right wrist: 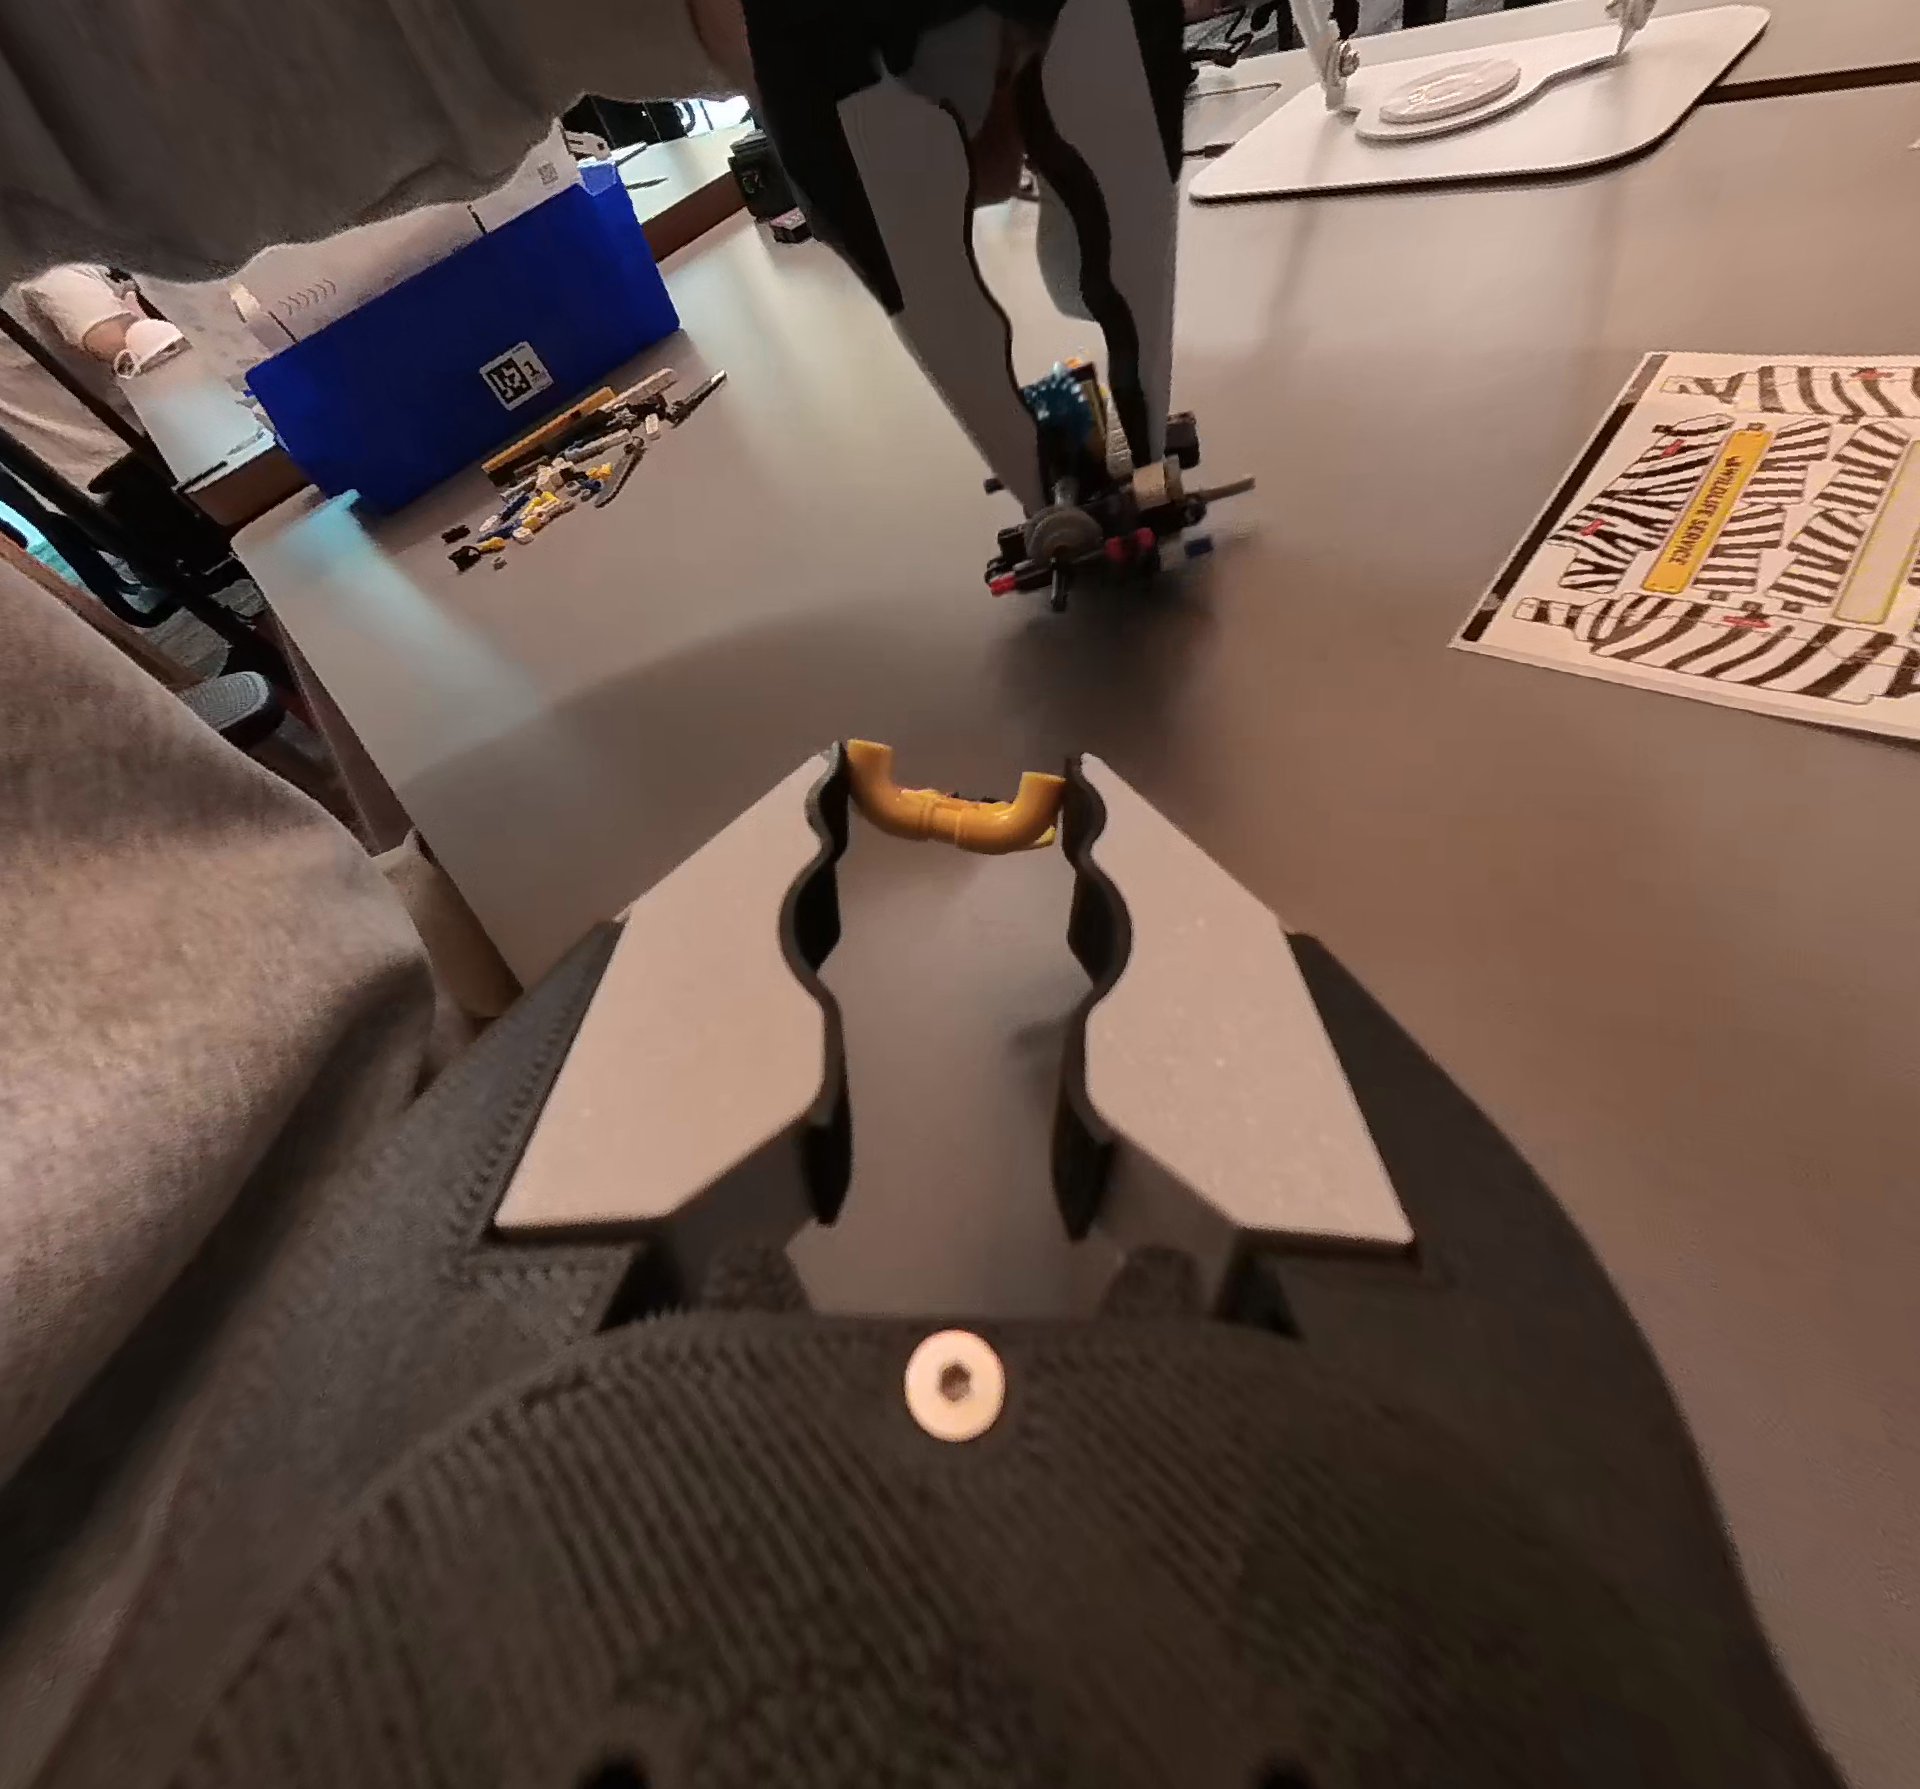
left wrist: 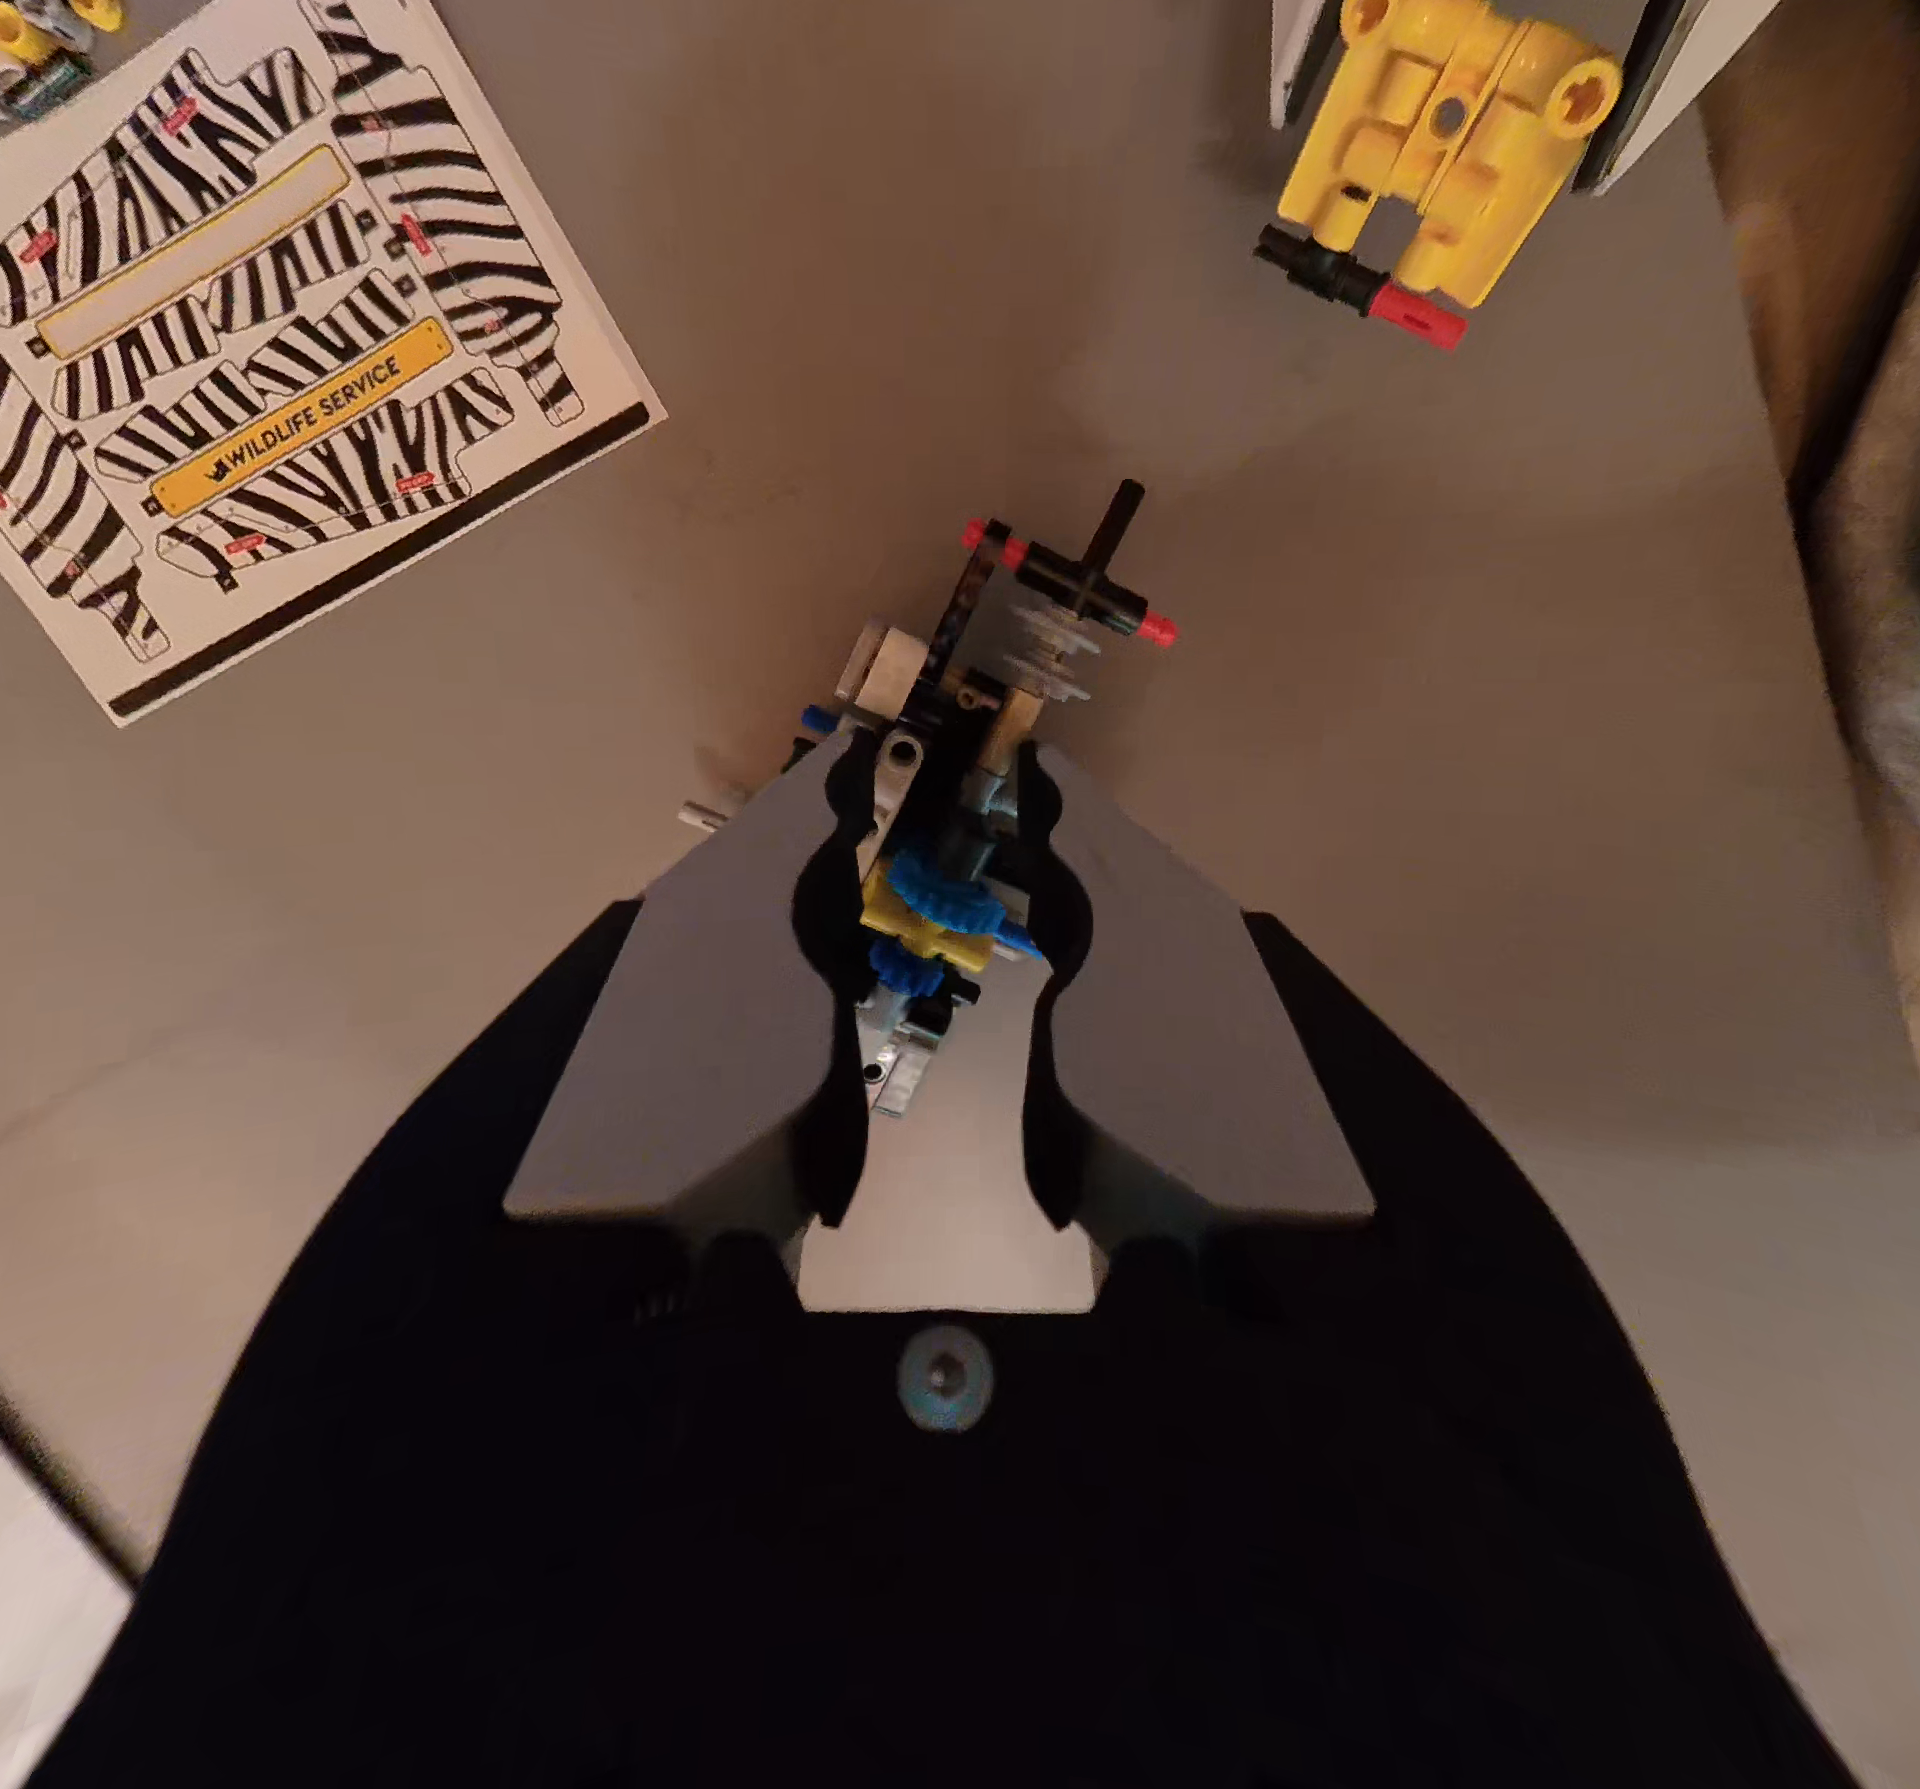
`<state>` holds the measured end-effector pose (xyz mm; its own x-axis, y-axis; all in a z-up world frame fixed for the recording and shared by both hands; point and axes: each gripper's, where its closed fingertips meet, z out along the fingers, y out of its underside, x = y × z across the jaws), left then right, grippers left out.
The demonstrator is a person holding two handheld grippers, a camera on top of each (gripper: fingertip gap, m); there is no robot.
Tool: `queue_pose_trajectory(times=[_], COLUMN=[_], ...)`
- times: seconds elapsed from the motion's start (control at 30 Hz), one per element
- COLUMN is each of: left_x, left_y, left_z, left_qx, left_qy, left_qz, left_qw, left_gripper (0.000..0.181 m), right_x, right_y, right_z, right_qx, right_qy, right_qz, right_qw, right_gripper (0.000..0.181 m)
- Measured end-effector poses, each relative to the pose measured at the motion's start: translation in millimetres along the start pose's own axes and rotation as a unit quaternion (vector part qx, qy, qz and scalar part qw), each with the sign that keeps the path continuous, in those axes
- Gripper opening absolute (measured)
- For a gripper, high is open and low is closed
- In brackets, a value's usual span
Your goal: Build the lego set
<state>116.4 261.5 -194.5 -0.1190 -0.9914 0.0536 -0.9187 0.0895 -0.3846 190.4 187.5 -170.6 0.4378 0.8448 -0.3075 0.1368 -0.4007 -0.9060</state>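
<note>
Lego gearbox assembly (left wrist: 956, 804) rests on the table (left wrist: 831, 285), clamped in the left claw (left wrist: 940, 783). Right claw (right wrist: 954, 789) grips a yellow housing piece (left wrist: 1439, 150), well apart. Judgement: align its black-and-red pins (left wrist: 1361, 285) with the assembly's cross axle (left wrist: 1101, 565); press straight, left bracing.

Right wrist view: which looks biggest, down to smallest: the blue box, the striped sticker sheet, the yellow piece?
1. Blue box and sticker sheet: alike, and the sheet is cut off, so no ranking.
2. Yellow piece: smallest, though nearest the camera.
</note>
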Motion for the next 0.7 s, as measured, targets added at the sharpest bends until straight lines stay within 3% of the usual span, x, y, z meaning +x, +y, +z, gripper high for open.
queue_pose_trajectory(times=[0.03,0.1,0.17,0.23,0.4,0.57,0.7], left_x=[0.2,-0.9,-3.7,-4.4,-2.0,-5.6,-5.3], left_y=[-0.8,-2.4,-3.5,0.6,-4.0,-4.1,-6.9], left_z=[-2.5,-7.2,-11.6,-9.9,-3.2,-10.6,-34.4], left_qx=[0.009,0.027,0.043,0.032,0.026,0.026,0.070], left_qy=[0.003,0.008,0.004,0.000,-0.008,-0.016,-0.045], left_qz=[-0.010,-0.032,-0.042,-0.047,-0.034,-0.034,-0.064], left_qw=[1.000,0.999,0.998,0.998,0.999,0.999,0.995], left_gripper=[0.025,0.022,0.006,0.022,0.036,0.042,0.042], right_x=[-0.4,-1.1,-0.9,-0.8,-1.3,0.4,3.4], right_y=[-0.1,0.0,0.7,0.8,-0.1,1.1,4.1], right_z=[0.0,0.2,0.4,0.2,-0.8,-1.3,-0.7], right_qx=[0.000,-0.001,-0.003,-0.003,-0.001,-0.004,-0.011], right_qy=[0.000,0.000,0.002,0.003,0.003,0.007,0.013], right_qz=[-0.001,-0.001,-0.001,-0.001,0.000,-0.002,0.001], right_qw=[1.000,1.000,1.000,1.000,1.000,1.000,1.000], right_gripper=[0.041,0.041,0.041,0.041,0.041,0.041,0.041])
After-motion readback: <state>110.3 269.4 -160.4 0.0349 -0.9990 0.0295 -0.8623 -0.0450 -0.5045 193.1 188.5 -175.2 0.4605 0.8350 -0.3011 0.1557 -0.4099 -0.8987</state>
